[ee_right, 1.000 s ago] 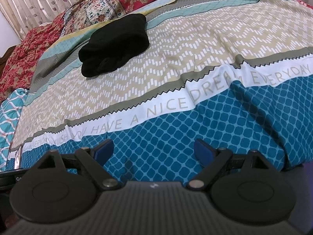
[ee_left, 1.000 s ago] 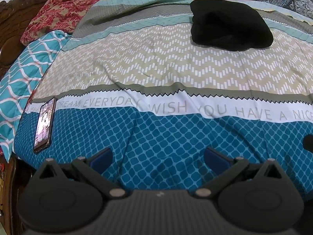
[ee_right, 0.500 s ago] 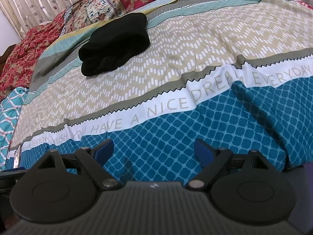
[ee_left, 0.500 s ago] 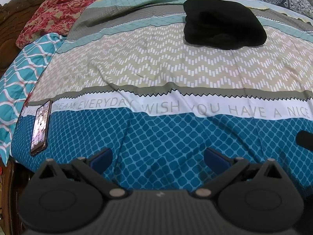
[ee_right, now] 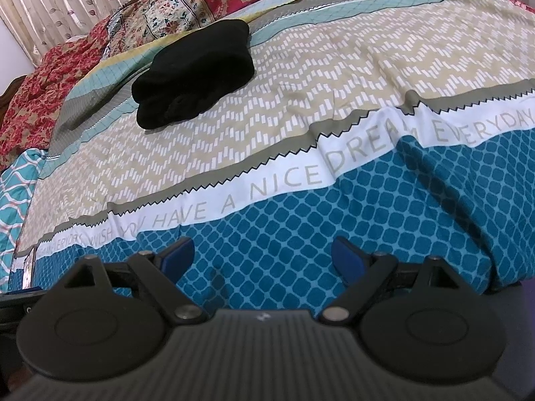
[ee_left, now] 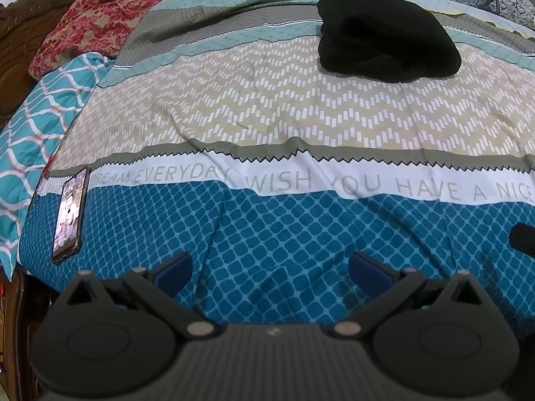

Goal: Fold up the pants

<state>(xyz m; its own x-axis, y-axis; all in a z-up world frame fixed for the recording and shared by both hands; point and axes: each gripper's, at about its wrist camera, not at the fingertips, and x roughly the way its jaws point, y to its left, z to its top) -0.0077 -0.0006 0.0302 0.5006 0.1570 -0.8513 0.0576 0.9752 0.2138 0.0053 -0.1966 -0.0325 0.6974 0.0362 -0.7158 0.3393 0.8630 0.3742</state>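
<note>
Black pants (ee_left: 384,40) lie folded in a compact bundle on the far part of the bed, on the beige zigzag band of the bedsheet (ee_left: 267,117). They also show in the right wrist view (ee_right: 197,73) at upper left. My left gripper (ee_left: 270,269) is open and empty, low over the blue patterned near edge of the bed, far from the pants. My right gripper (ee_right: 262,257) is open and empty, also over the blue band near the bed's front edge.
A phone (ee_left: 70,215) with a lit screen lies on the bed's left front corner. Red floral bedding (ee_left: 97,23) and pillows (ee_right: 187,6) are piled at the head. A wooden headboard (ee_left: 16,50) stands at far left. Curtains (ee_right: 67,0) hang behind.
Both grippers stay open and empty. The left view shifts slightly, tilting back so the pants sit a little lower and further right. The right view barely changes.
</note>
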